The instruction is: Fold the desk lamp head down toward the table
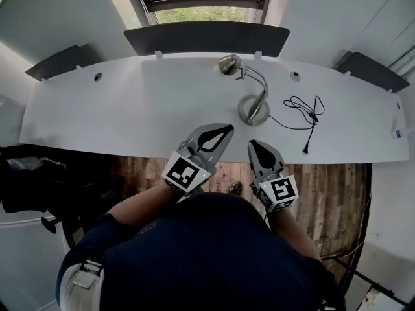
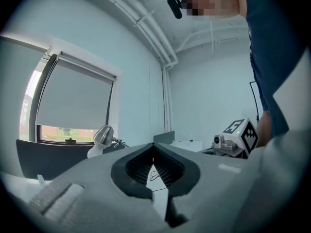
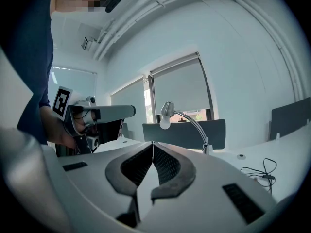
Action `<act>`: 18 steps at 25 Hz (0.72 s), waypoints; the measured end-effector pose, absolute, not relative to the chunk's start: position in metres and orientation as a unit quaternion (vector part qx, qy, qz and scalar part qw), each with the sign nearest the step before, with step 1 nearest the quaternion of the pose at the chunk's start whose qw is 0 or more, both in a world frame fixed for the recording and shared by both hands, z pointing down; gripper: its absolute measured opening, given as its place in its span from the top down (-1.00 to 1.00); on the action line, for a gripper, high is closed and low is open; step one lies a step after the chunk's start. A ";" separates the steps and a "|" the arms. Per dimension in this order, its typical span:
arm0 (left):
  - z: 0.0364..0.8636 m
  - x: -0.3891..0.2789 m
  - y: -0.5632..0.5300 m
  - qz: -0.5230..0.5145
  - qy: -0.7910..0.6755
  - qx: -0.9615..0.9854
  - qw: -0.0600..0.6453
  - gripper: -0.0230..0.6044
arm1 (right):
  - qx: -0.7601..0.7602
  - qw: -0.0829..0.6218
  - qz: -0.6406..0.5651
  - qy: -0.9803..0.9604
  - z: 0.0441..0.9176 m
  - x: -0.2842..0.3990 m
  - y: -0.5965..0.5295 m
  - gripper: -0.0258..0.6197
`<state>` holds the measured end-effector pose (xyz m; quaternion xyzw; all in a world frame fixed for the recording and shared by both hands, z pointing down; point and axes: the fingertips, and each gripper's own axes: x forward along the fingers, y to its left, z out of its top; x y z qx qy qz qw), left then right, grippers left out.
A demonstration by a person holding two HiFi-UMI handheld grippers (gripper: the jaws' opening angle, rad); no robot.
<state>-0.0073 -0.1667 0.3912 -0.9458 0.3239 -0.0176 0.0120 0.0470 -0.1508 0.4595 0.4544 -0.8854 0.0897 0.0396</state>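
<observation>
- Desk lamp (image 1: 253,109) stands on the white desk (image 1: 130,109), right of the middle. It has a round brushed-metal base and a slim arched gooseneck. Its rounded metal lamp head (image 1: 228,64) is raised near the back edge, not folded down.
- Left gripper (image 1: 228,129) is clenched on nothing. The grey jaws meet at the tips, leaving a ribbed, teardrop-shaped hollow behind them.
- Right gripper (image 1: 253,144) is likewise clenched and empty.
- Both grippers are over the desk's front edge, side by side and apart from the lamp.
- Thin black power cord (image 1: 305,112) lies in loose loops right of the base, its plug toward the front edge.
- Dark privacy screen (image 1: 206,39) lines the back edge.
</observation>
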 end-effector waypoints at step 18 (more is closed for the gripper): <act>0.385 0.025 -0.258 -0.049 0.404 -0.913 0.042 0.91 | 0.457 0.059 0.092 -0.883 0.495 0.119 -0.248 0.89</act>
